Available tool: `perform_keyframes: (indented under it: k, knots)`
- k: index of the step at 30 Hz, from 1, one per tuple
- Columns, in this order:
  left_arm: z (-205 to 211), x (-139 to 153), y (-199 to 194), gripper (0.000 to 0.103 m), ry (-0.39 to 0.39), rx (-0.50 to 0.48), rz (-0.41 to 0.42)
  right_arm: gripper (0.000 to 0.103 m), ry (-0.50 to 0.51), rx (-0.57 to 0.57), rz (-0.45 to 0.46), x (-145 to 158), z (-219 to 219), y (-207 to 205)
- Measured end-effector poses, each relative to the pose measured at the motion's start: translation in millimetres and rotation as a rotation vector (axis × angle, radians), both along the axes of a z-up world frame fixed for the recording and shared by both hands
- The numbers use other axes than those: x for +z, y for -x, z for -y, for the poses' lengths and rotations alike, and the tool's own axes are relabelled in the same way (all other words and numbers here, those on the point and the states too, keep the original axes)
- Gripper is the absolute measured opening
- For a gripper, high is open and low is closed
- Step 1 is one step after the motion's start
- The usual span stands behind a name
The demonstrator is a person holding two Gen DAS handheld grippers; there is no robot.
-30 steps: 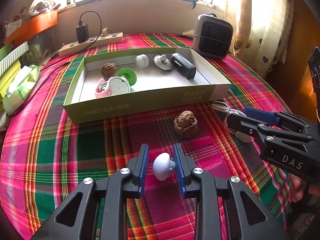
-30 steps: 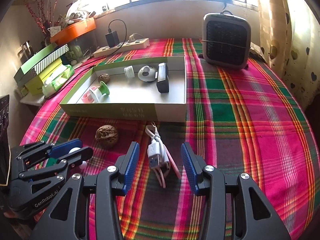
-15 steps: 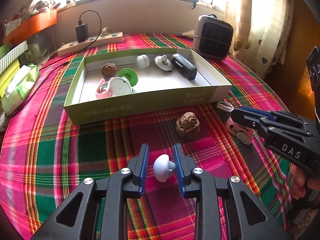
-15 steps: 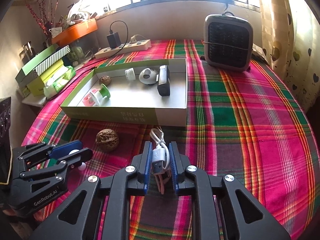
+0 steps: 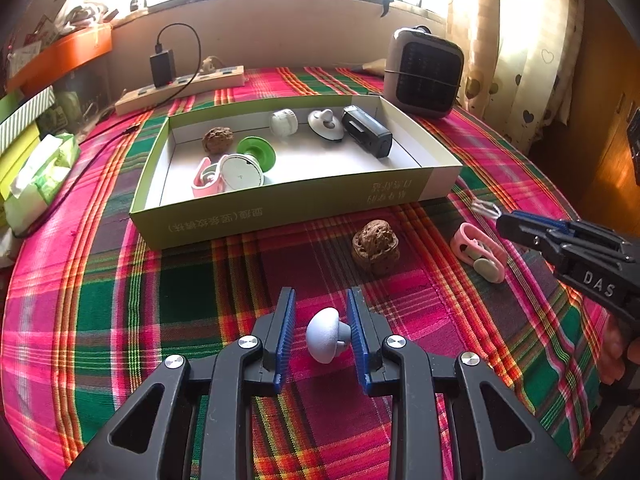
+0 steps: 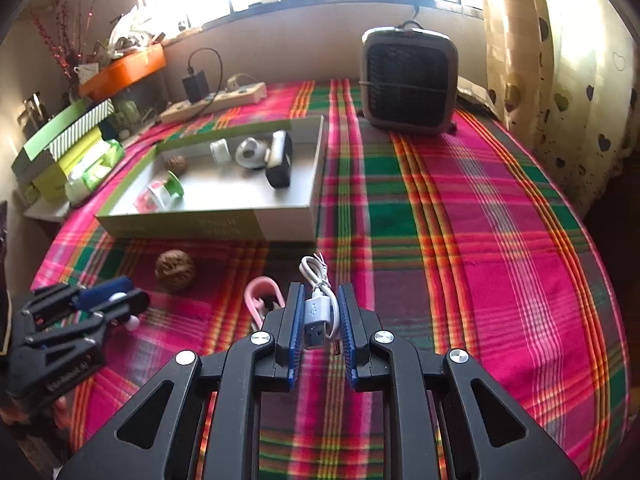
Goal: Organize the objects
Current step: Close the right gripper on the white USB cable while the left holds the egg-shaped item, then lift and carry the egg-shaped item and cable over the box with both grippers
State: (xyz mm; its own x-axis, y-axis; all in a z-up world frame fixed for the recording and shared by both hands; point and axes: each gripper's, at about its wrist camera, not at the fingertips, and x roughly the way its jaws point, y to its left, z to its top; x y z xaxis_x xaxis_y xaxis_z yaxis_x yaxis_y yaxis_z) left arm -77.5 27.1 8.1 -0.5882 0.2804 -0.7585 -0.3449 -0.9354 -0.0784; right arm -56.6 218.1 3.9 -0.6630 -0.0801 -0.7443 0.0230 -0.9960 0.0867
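Observation:
My left gripper [image 5: 320, 332] is shut on a small white mushroom-shaped knob [image 5: 326, 340] and holds it above the plaid cloth. My right gripper [image 6: 319, 316] is shut on a coiled white USB cable [image 6: 316, 308] and holds it off the cloth; it also shows in the left wrist view [image 5: 520, 226]. A walnut [image 5: 375, 246] and a pink clip [image 5: 478, 252] lie on the cloth in front of the green-walled box [image 5: 280, 208]. The box holds a walnut, a green and white spool, a pink piece, white knobs and a black block.
A grey fan heater [image 6: 408, 80] stands at the back right. A power strip with a charger [image 5: 180, 84] lies behind the box. Green boxes and a tissue pack [image 5: 36, 184] sit at the left edge. A curtain [image 6: 560, 60] hangs at the right.
My right gripper closed on the USB cable and lifted it, leaving the pink clip on the cloth. My left gripper kept hold of the white knob and rose slightly.

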Motion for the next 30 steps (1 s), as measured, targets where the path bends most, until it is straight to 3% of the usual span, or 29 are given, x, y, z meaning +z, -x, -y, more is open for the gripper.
perform_keyframes:
  k: [4, 9, 13, 26, 30]
  knots:
    - [2, 0, -3, 0.036, 0.004, 0.0, -0.002, 0.019, -0.016, 0.0, 0.018, -7, -2, 1]
    - [9, -1, -4, 0.04, -0.003, 0.006, 0.001, 0.019, -0.028, 0.012, 0.03, -11, 0, 2]
    - [10, -1, -8, 0.042, 0.007, -0.007, -0.003, 0.027, -0.049, 0.006, 0.033, -12, -1, 3]
    - [8, -2, -12, 0.04, 0.023, 0.001, -0.004, 0.026, -0.051, 0.008, 0.043, -15, -3, 6]
    - [9, -1, -10, 0.028, 0.021, 0.003, -0.003, 0.02, -0.047, 0.026, 0.042, -15, -1, 6]
